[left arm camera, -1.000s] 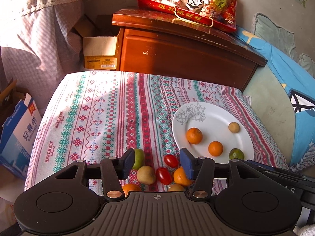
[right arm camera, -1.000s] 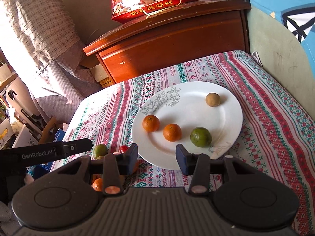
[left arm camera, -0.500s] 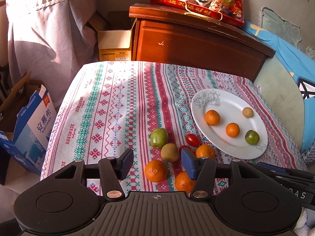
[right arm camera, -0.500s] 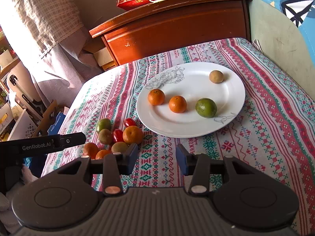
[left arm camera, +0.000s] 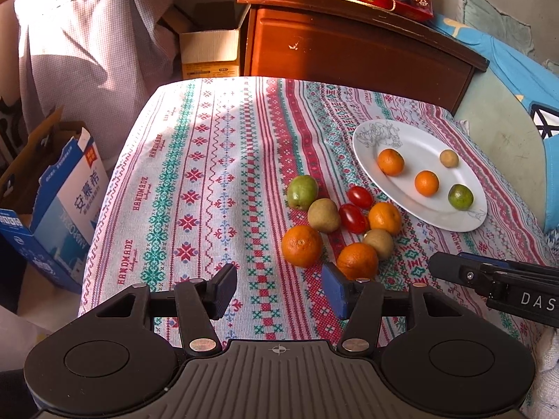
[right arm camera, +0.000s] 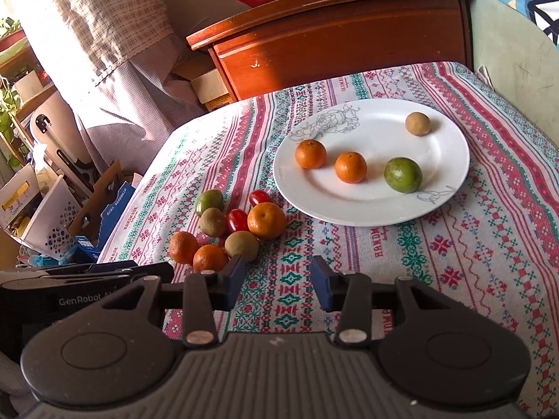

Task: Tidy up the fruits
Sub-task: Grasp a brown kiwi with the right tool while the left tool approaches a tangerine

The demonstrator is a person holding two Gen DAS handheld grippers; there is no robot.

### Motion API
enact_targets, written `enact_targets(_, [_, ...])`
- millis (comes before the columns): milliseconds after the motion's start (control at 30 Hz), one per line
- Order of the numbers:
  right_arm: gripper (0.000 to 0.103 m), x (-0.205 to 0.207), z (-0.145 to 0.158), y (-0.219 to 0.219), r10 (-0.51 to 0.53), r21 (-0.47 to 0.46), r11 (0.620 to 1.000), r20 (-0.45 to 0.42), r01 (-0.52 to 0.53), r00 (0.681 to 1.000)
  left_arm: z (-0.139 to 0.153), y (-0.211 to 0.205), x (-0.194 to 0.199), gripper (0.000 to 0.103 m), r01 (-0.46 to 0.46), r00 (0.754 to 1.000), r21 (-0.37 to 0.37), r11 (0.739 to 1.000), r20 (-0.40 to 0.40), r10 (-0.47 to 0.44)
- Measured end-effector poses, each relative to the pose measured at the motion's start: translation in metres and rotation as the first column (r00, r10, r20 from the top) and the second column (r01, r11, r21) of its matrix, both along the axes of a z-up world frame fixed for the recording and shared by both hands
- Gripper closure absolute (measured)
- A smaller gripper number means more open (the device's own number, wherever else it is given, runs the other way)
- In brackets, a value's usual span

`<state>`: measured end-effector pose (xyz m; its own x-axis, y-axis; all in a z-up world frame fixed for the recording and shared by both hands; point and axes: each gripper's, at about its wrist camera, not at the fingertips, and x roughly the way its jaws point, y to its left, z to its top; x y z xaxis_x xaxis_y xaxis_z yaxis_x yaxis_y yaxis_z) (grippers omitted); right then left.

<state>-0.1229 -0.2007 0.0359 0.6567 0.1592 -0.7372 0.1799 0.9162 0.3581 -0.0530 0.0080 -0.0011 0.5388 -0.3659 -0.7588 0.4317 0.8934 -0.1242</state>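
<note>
Hovering apart over the patterned cloth (left arm camera: 195, 160), left gripper (left arm camera: 277, 289) and right gripper (right arm camera: 276, 281) stand part-open and empty, near loose fruit pile (right arm camera: 230, 227) left of plate (right arm camera: 450, 174)

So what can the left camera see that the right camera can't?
Only the left wrist view shows the big blue and white carton beside the table. Only the right wrist view shows the white perforated basket and green plant. Both show the white plate with four fruits on it, and eight more in a pile on the cloth.
</note>
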Motion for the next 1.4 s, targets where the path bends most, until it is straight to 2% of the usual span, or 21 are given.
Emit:
enact_targets(167, [0.067,0.009,-0.007,0.007,0.016,0.025,1.000,0.005,-0.016,1.000,-0.006,0.004,0.003,0.052,-0.018,1.000,0.017,1.000,0.014,0.017])
enact_targets(300, [0.070,0.016,-0.012,0.008,0.008,0.051,0.999,0.012,-0.008,1.000,-0.008,0.011,0.008,0.055,-0.037,0.999,-0.016,0.999,0.005,0.037])
enact_targets(400, [0.070,0.020,-0.016,0.006,-0.012,0.091,0.996,0.004,0.012,1.000,-0.007,0.010,0.007,0.056,-0.014,1.000,-0.026,1.000,0.019,0.014])
enact_targets(633, [0.070,0.029,-0.020,0.007,-0.027,0.110,0.994,0.001,0.027,1.000,-0.011,-0.001,0.008,0.057,0.032,0.999,-0.034,0.999,0.045,-0.031])
enact_targets(833, [0.070,0.034,-0.024,0.005,-0.043,0.135,0.990,-0.003,0.043,0.999,-0.017,-0.004,0.013,0.057,0.047,0.998,-0.039,0.998,0.036,-0.045])
enact_targets(900, [0.071,0.035,-0.025,0.004,-0.050,0.154,0.987,-0.004,0.050,0.999,-0.018,-0.005,0.014,0.057,0.050,0.998,-0.048,0.998,0.038,-0.048])
enact_targets(967, [0.077,0.035,-0.025,0.004,-0.045,0.165,0.985,-0.004,0.045,0.999,-0.019,-0.006,0.014,0.057,0.059,0.997,-0.047,0.997,0.044,-0.056])
enact_targets(1167, [0.077,0.032,-0.020,0.003,-0.032,0.137,0.990,-0.019,0.034,0.999,-0.019,-0.009,0.016,0.057,0.068,0.996,-0.045,0.997,0.055,-0.066])
enact_targets(1400, [0.077,0.026,-0.015,0.005,-0.008,0.045,0.999,-0.026,0.009,1.000,-0.018,-0.010,0.016,0.059,0.068,0.996,-0.045,0.997,0.064,-0.065])
